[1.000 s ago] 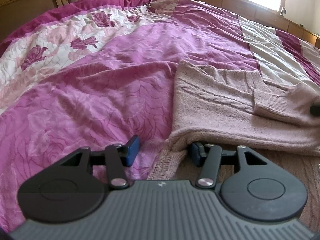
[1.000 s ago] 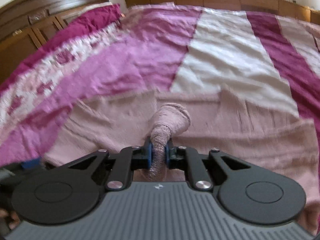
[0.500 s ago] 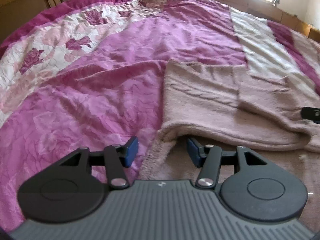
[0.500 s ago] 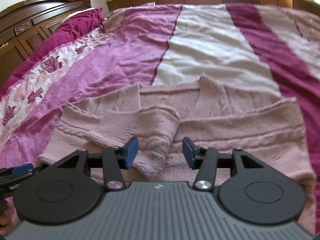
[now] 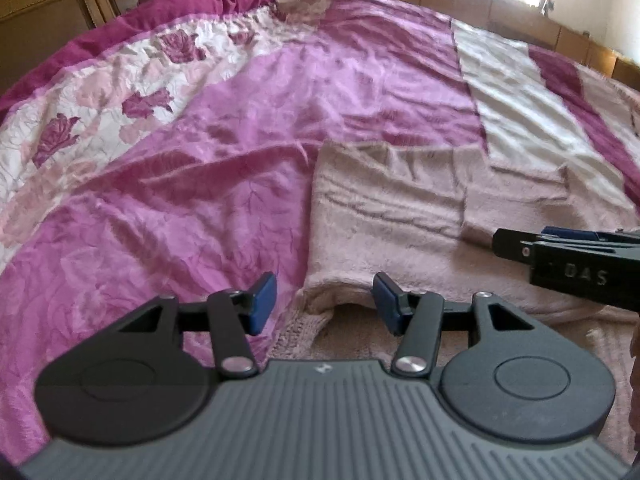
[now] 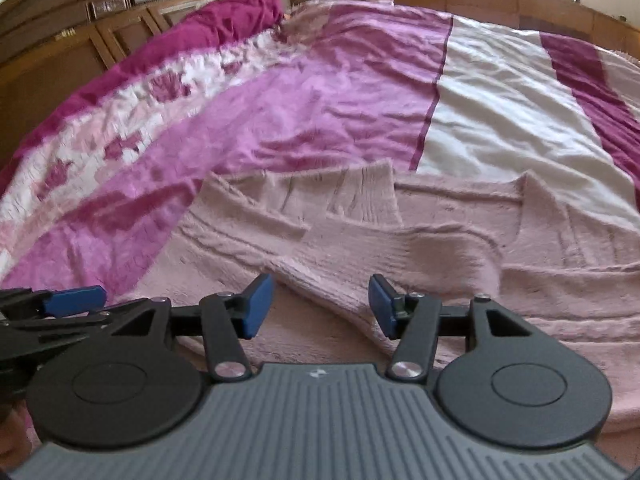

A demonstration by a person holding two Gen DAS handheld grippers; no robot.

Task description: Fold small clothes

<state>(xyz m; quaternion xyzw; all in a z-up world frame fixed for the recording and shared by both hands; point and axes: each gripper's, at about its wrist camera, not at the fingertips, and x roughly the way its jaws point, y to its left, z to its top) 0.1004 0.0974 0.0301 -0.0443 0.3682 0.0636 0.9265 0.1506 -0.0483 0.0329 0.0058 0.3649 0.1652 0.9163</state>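
While our left gripper (image 5: 324,302) hangs low over the bed, its jaws stand spread with nothing pinched; the folded side edge of the pink knitted sweater (image 5: 400,220) lies just ahead of them, on the purple bedspread (image 5: 200,200). That hand has hardly shifted over the past second. At the right edge of this view the right gripper (image 5: 568,256) now reaches in above the sweater, where a second ago only its tip showed.

In the right wrist view, our right gripper (image 6: 320,304) has let go: a second ago its jaws pinched the sleeve cuff, and now they are spread, with the sleeve (image 6: 360,256) lying loose across the sweater's body (image 6: 540,280), its cuff end just ahead of the pads and untouched. The left gripper (image 6: 72,300) shows at the lower left, beside the sweater's edge.

We judge the left sleeve fold laid down. The other sleeve and the body folds appear to remain.
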